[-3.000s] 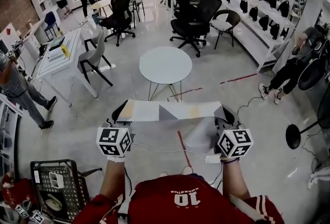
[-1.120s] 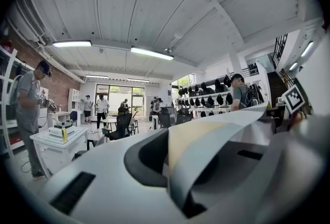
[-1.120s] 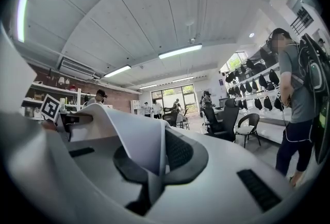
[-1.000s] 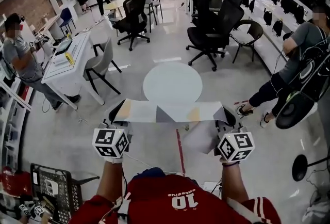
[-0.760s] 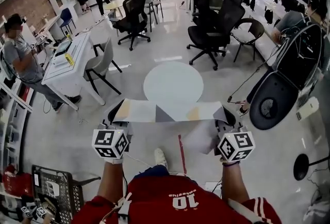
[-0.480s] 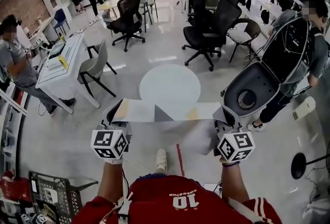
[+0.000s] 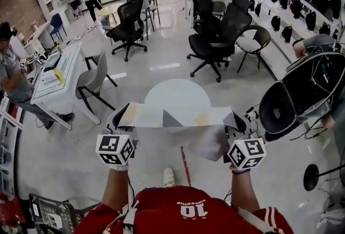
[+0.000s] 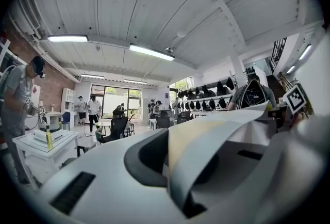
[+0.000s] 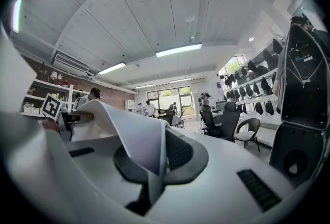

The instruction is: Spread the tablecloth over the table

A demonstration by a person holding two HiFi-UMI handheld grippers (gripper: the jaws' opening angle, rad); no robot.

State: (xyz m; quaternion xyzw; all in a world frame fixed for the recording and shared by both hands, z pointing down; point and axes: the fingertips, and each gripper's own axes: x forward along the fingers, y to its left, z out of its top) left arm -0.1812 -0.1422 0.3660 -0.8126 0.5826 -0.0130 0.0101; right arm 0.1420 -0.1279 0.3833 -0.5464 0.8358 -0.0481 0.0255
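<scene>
The tablecloth [image 7: 178,117], pale with grey and tan patches, hangs in the air as a taut band on the near side of the round worktop [image 7: 178,93]. Its far edge overlaps the worktop's near rim in the head view. One end is pinched in the left tongs [image 7: 123,117] and the other in the right tongs [image 7: 237,119], both fully closed on the fabric. In the left gripper view the cloth comes out of the clamped left tongs [image 8: 178,166] and sweeps off to the right. In the right gripper view it rises from the closed right tongs [image 9: 153,169] and curls away to the left. A loose fold sags below the band on the right tongs' side.

The cloth hides the worktop's near edge and its legs, so I cannot tell whether any of it touches the top. Beyond the worktop stand black office chairs [image 7: 215,33], to its left a white desk [image 7: 54,74], and to its right a large open black case [image 7: 302,93], cut off by the picture's edge.
</scene>
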